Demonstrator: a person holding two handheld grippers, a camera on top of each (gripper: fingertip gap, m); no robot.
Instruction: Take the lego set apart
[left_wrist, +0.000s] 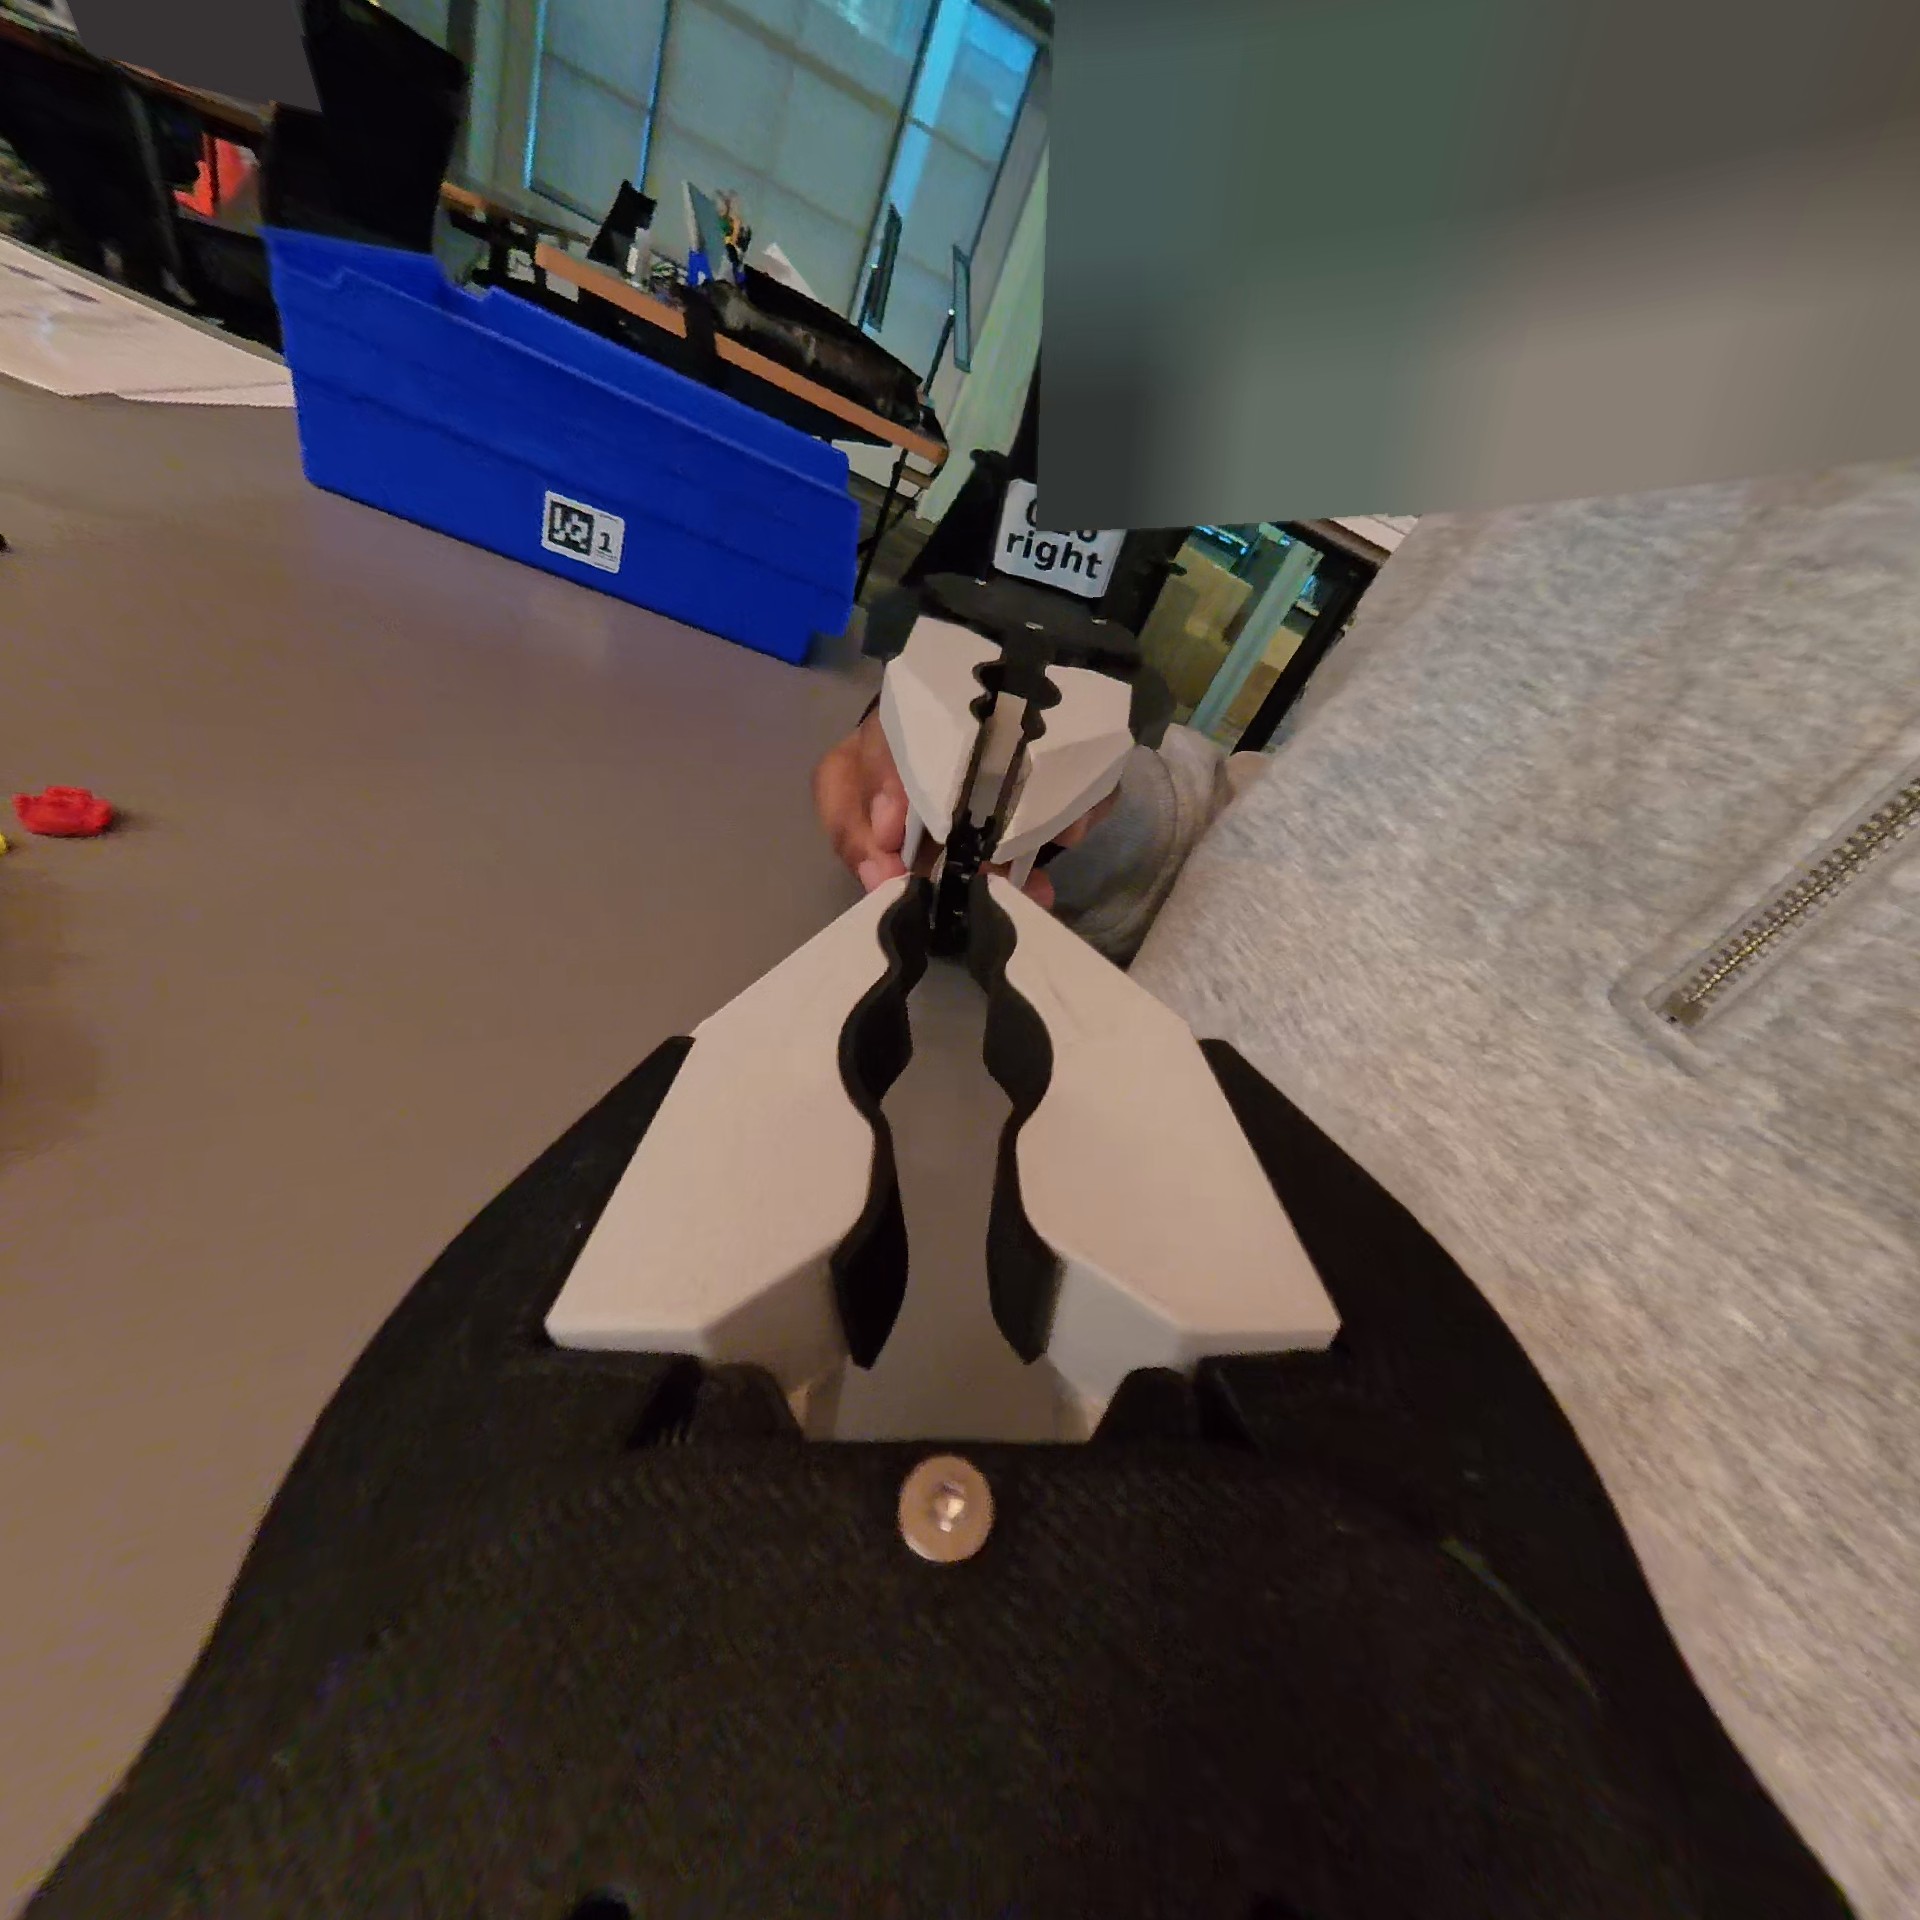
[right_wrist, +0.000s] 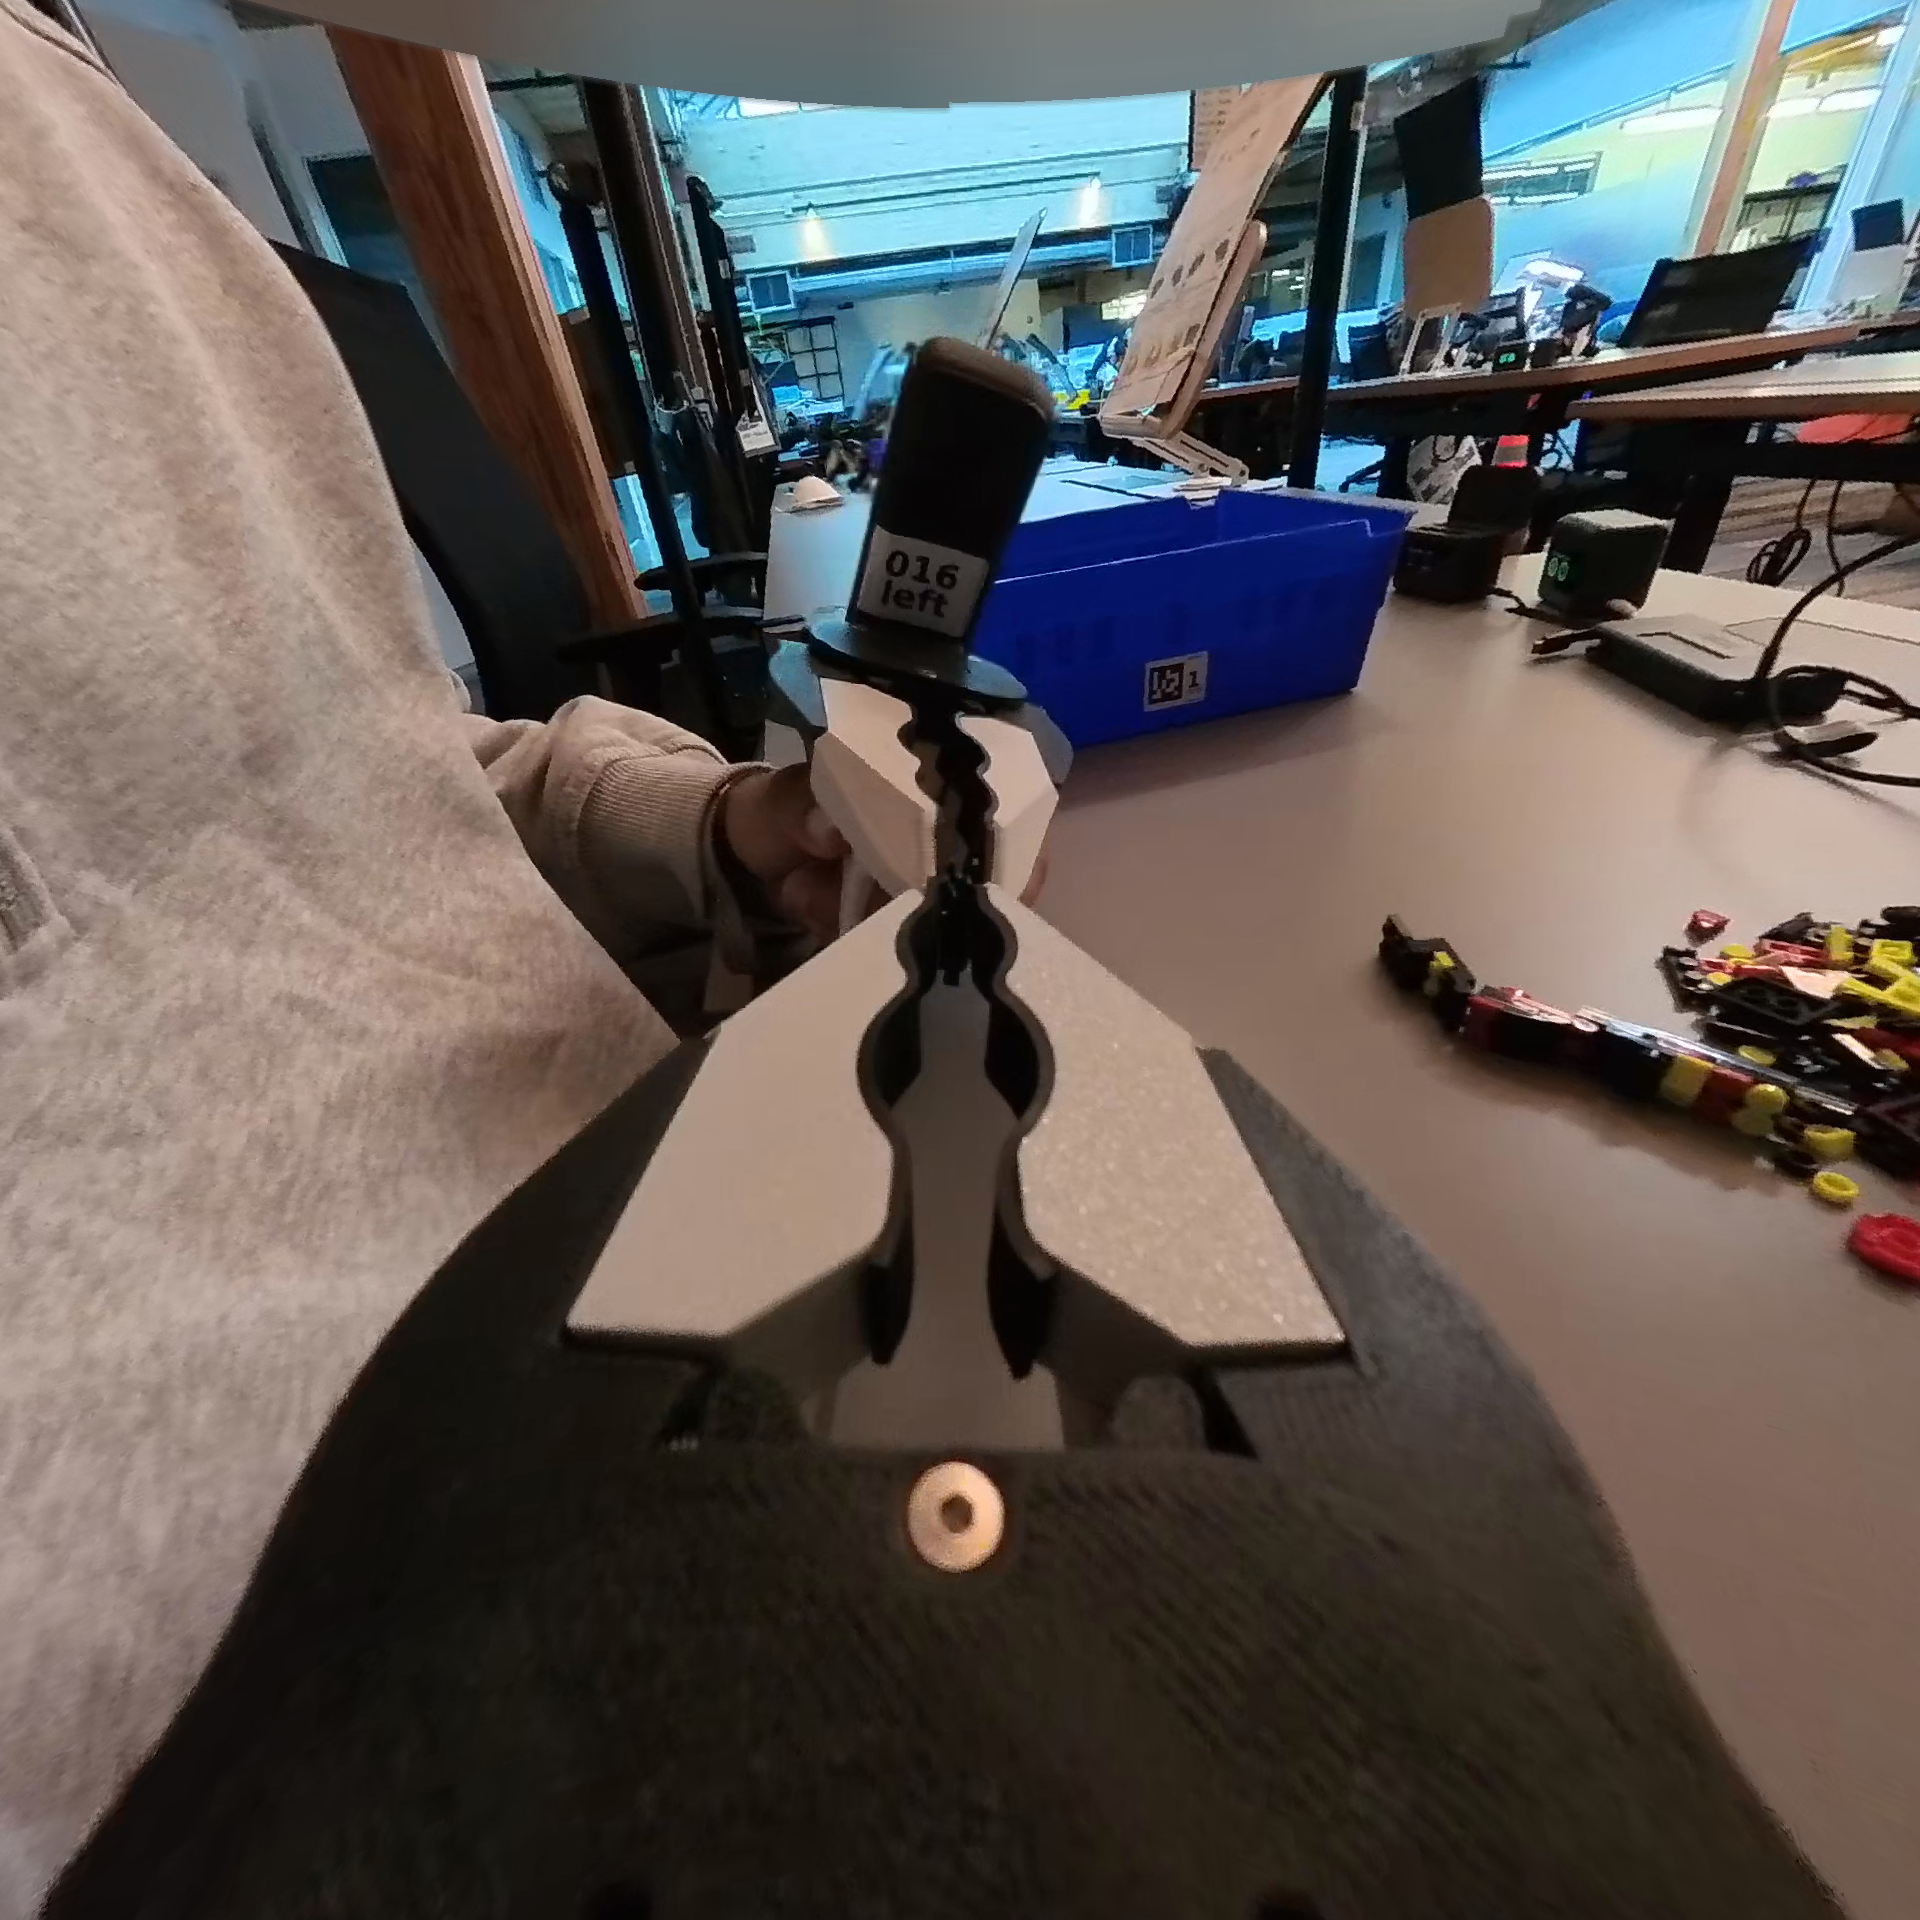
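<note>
While loose bricks (right_wrist: 1808, 1049) litter the table (right_wrist: 1455, 831), my left gripper (left_wrist: 948, 914) and right gripper (right_wrist: 951, 925) both pinch what seems one small black piece (right_wrist: 951, 940), not yet split.

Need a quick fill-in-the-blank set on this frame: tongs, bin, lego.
1. The bin beyond the tongs is ____.
2. The left tongs and right tongs meet tip to tip, both shut on one small ____ lego piece.
3. The loose lego pile lies on the ____, outside the bin.
4. The person's sweatshirt is ____.

Missing words: blue; black; table; grey.
</note>
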